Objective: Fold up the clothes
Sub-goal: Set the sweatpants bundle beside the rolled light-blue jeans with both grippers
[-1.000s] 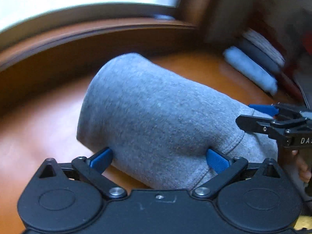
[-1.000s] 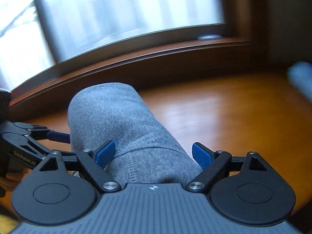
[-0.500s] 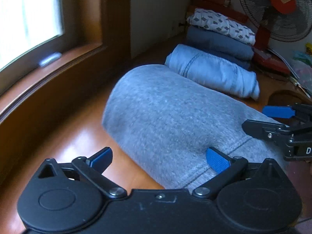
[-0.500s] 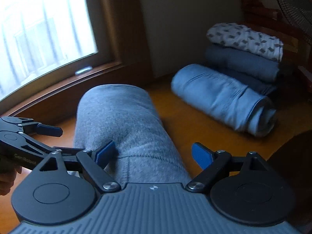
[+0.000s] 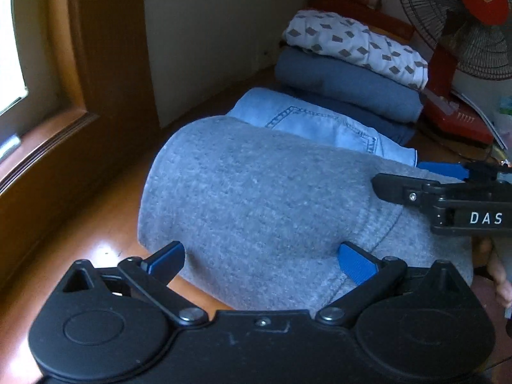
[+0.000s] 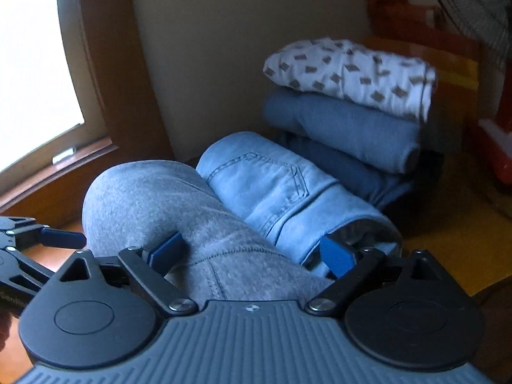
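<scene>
Both your grippers straddle the grey roll (image 5: 256, 198) on the floor beside the denim roll (image 6: 288, 192): left gripper (image 5: 260, 260) spread wide, right gripper (image 6: 252, 252) opening, pads unpressed.

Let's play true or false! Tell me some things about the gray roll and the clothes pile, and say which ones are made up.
1. The gray rolled garment lies right beside the rolled light blue jeans. True.
2. The white patterned fabric is at the bottom of the stack. False: it lies on top, above the folded blue garment.
3. A fan stands behind the stack. True.
4. The right gripper is squeezed shut with nothing in it. False: its jaws are opening, with the gray roll between them.
5. The floor is green carpet. False: it is shiny orange-brown wood.
</scene>
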`<action>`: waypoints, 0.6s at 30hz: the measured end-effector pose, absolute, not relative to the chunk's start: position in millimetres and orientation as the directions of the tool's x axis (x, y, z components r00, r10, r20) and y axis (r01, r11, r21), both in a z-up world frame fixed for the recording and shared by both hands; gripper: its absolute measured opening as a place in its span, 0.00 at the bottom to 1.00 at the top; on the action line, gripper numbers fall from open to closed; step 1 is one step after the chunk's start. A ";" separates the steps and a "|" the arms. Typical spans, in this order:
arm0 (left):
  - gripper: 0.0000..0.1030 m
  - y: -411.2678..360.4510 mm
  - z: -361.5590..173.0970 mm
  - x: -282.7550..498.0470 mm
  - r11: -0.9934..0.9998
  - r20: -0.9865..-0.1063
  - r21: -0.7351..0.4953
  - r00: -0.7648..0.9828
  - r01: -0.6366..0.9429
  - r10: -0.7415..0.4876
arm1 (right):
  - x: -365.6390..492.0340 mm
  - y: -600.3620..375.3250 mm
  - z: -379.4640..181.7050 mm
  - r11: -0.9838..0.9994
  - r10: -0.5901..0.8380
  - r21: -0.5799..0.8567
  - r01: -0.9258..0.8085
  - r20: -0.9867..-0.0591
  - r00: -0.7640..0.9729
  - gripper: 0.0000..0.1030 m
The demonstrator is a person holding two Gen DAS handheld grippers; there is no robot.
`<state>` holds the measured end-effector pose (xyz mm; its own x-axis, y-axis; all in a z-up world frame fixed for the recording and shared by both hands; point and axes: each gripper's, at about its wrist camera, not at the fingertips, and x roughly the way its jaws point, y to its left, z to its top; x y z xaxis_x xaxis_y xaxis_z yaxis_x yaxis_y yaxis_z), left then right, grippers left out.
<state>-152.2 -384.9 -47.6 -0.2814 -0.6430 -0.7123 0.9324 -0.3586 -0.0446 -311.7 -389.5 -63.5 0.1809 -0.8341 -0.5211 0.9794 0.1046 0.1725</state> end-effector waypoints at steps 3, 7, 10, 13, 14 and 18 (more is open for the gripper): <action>1.00 -389.7 -50.8 -150.5 -0.337 -0.721 -0.085 -0.291 0.938 -0.629 | -313.9 -383.6 -65.8 0.111 -0.841 0.180 0.977 -0.507 0.189 0.92; 1.00 -384.7 -51.9 -146.8 -0.311 -0.726 -0.098 -0.282 0.945 -0.627 | -314.5 -379.2 -68.2 0.112 -0.844 0.190 0.975 -0.500 0.194 0.92; 1.00 -377.3 -50.8 -145.3 -0.298 -0.722 -0.088 -0.267 0.950 -0.638 | -312.6 -374.8 -68.7 0.102 -0.848 0.192 0.976 -0.497 0.186 0.92; 1.00 -369.7 -48.0 -142.2 -0.274 -0.719 -0.089 -0.252 0.957 -0.648 | -307.1 -365.1 -63.0 0.076 -0.859 0.156 0.985 -0.492 0.144 0.92; 1.00 -367.1 -46.9 -140.8 -0.264 -0.719 -0.090 -0.246 0.960 -0.650 | -305.2 -361.7 -61.1 0.067 -0.862 0.143 0.987 -0.490 0.130 0.92; 1.00 -351.6 -42.8 -133.6 -0.247 -0.729 -0.080 -0.226 0.966 -0.647 | -296.9 -332.4 -49.7 0.023 -0.876 0.106 0.994 -0.477 0.071 0.92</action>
